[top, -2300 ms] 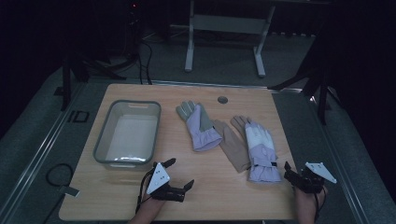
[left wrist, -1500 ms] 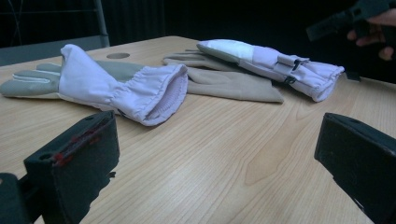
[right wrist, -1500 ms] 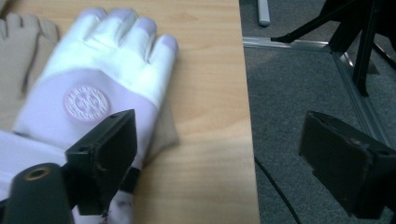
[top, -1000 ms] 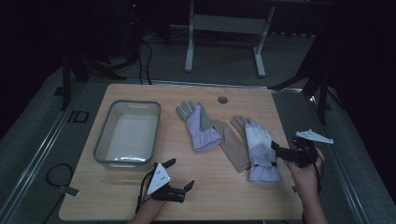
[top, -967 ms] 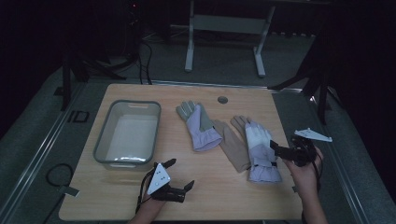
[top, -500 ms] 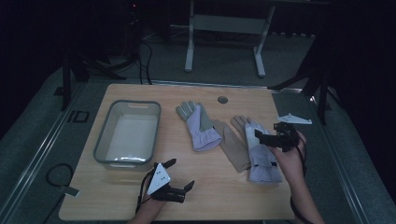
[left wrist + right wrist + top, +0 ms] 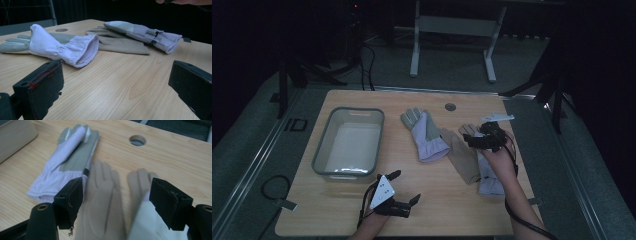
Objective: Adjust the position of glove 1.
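Observation:
Three gloves lie on the wooden table (image 7: 412,210). A lavender and grey glove (image 7: 426,136) (image 7: 72,157) (image 7: 62,47) is in the middle. To its right a tan glove (image 7: 462,156) (image 7: 102,195) (image 7: 120,45) lies partly under a second lavender glove (image 7: 490,179) (image 7: 145,33). My right gripper (image 7: 475,140) (image 7: 116,195) hovers over the finger ends of that pair. Its jaws have just been closing but stand apart, gripping nothing. My left gripper (image 7: 406,187) (image 7: 115,85) rests open near the front edge, with bare table between its jaws.
A grey rectangular tray (image 7: 321,155) (image 7: 15,132) stands at the table's left. A round cable hole (image 7: 450,107) (image 7: 137,140) sits near the far edge. Beyond the table a metal stand (image 7: 452,25) rises from the dark floor.
My right gripper has moved from the table's right edge leftward and farther away, to above the gloves' fingers. My left gripper and the gloves have stayed put.

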